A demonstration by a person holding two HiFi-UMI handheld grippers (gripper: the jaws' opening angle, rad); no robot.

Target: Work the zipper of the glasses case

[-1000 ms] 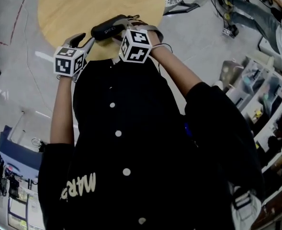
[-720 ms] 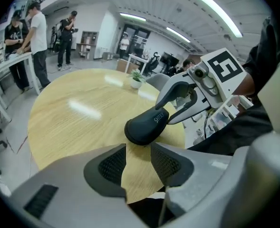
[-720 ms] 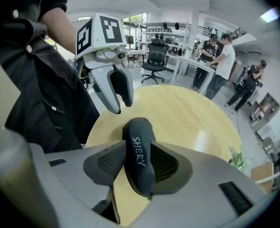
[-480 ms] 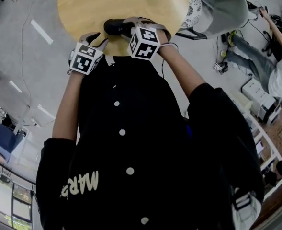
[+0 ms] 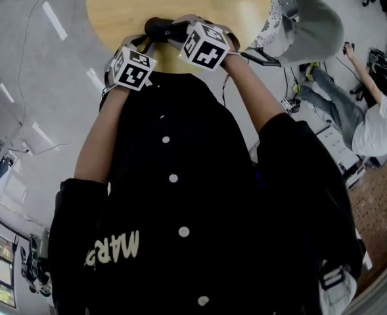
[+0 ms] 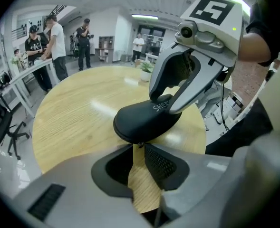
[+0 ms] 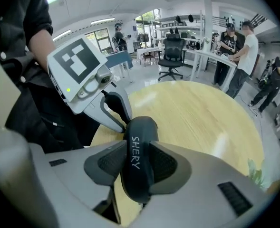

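- My right gripper [image 7: 137,164] has the glasses case [image 6: 145,122] clamped across its middle, both pads pressing the black shell, printed side towards that gripper's camera.
- The case hangs in the air over the near edge of the round wooden table [image 6: 73,122], close to my body, not resting on it.
- My left gripper [image 6: 139,156] has just been closing; its jaws stand narrow, with a slim gap through which I see bare wood.
- The small zipper pull [image 6: 140,145] dangles from the case's near end, right at the mouth of that gap. I judge it not yet pinched, though it is tiny.
- The step in hand, as I read it, is catching that pull. I would ease the left tips a touch farther so the tab sits between the pads, then close fully.
- The right grip should hold firm and keep the case from rolling.
- Then I would draw along the seam's curve, not straight off, or the tab may slip free.
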